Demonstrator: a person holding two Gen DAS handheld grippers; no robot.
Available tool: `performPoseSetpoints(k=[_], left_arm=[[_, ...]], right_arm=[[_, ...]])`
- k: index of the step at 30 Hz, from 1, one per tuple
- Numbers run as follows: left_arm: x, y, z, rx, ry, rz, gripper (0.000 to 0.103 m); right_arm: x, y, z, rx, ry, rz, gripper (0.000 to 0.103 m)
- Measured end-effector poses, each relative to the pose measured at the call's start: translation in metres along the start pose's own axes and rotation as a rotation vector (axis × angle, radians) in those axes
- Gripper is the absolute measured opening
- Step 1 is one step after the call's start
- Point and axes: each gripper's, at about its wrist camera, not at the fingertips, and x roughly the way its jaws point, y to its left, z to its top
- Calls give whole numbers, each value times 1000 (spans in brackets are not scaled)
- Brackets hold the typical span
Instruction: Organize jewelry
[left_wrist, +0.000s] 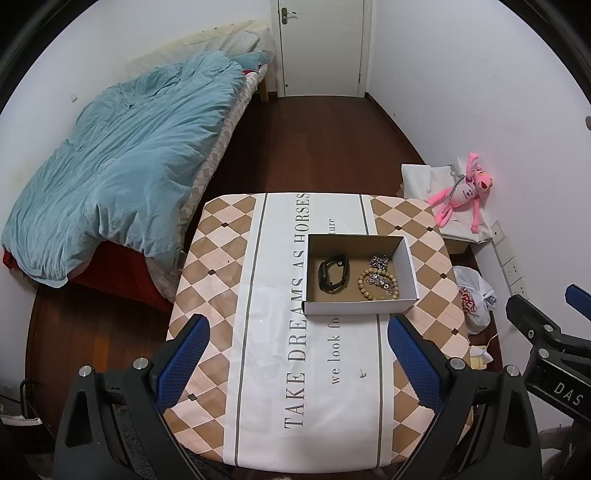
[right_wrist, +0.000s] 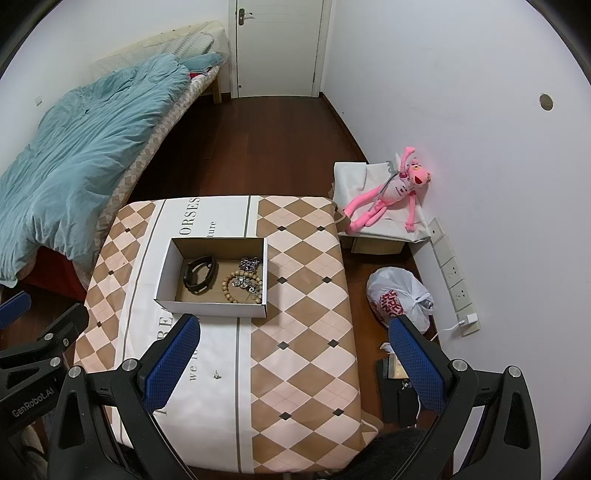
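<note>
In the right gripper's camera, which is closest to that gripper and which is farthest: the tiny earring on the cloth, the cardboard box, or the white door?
From the right gripper, nearest first:
1. Tiny earring, on the cloth just ahead, by the left finger.
2. Cardboard box, farther up the table, left of centre.
3. White door, across the room at the far wall.

From my seat the near half of the desk (left_wrist: 280, 369) lies bare, wide room to pass, save a tiny earring (right_wrist: 216, 375) on the white strip. The open box (left_wrist: 360, 306) blocks the middle right; its walls allow entry only from above. Inside, a black watch (left_wrist: 333, 273) and beaded bracelet (left_wrist: 378, 283) leave bare floor between them. The bed (left_wrist: 110, 177) crowds the desk's left edge.
</note>
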Motion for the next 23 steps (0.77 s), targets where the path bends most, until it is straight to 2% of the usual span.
performPoseSetpoints(k=[23], left_arm=[[-1, 1, 0, -6, -11, 1, 99]], right_arm=[[-3, 2, 0, -10, 7, -6, 103]])
